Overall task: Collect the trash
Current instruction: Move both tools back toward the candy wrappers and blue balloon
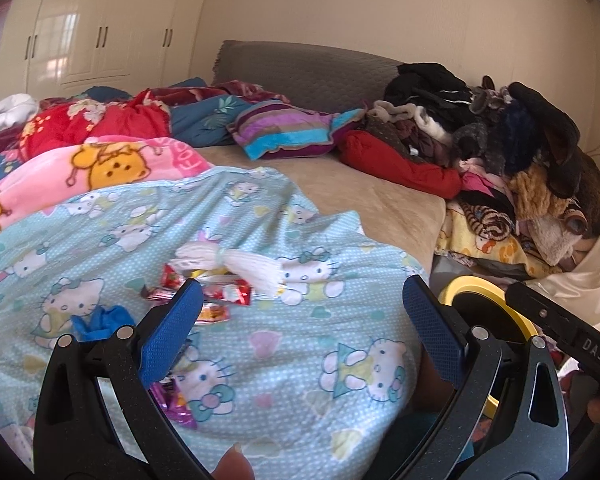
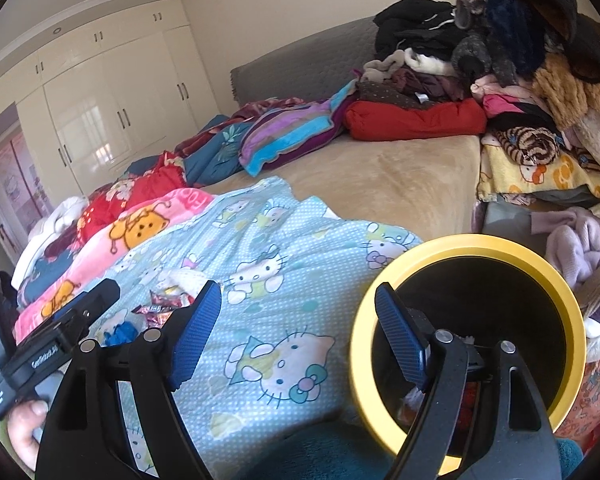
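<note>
Several shiny red candy wrappers (image 1: 224, 294) lie on the pale blue cat-print sheet (image 1: 300, 360), just past my left gripper's left pad. Behind them lies a white tasselled bundle (image 1: 236, 262). A crumpled blue scrap (image 1: 104, 320) sits to the left, and a purple wrapper (image 1: 172, 400) shows under the left finger. My left gripper (image 1: 300, 320) is open and holds nothing. My right gripper (image 2: 300, 332) is open and empty too, its right finger over the mouth of a yellow-rimmed black bin (image 2: 480, 242), with red scraps (image 2: 468, 400) inside. The wrappers (image 2: 160, 306) appear left of it.
A tall heap of clothes (image 1: 520, 152) fills the bed's right side, above the bin (image 1: 472, 286). Pillows and bright blankets (image 1: 100, 164) crowd the left and back, with bare beige mattress (image 1: 360, 192) between. A grey headboard (image 1: 308, 68) and cream wardrobe (image 1: 92, 40) stand behind.
</note>
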